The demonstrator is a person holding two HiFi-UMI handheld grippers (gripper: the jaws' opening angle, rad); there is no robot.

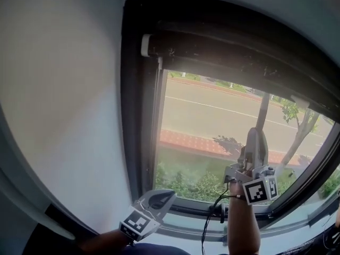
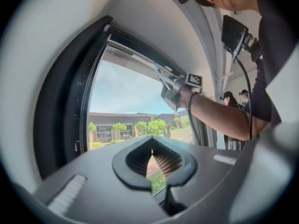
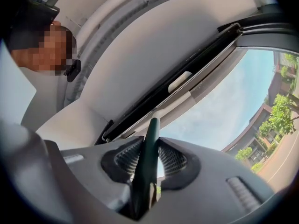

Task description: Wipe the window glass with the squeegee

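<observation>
The window glass (image 1: 212,116) fills the middle of the head view, with a road and trees behind it. My right gripper (image 1: 254,140) is raised in front of the lower right part of the pane, jaws pointing up. In the right gripper view it (image 3: 150,158) is shut on the dark green squeegee handle (image 3: 150,129), which sticks up between the pads. The squeegee's blade is not visible in any view. My left gripper (image 1: 162,197) hangs low by the sill at the pane's lower left corner. Its jaws (image 2: 153,160) are shut with nothing between them.
A dark roller-blind housing (image 1: 212,41) runs along the window's top. A white wall (image 1: 64,116) lies to the left of the dark frame (image 1: 141,116). A black cable (image 1: 208,224) dangles from the right gripper over the sill (image 1: 186,228). Another person (image 2: 229,99) stands in the background.
</observation>
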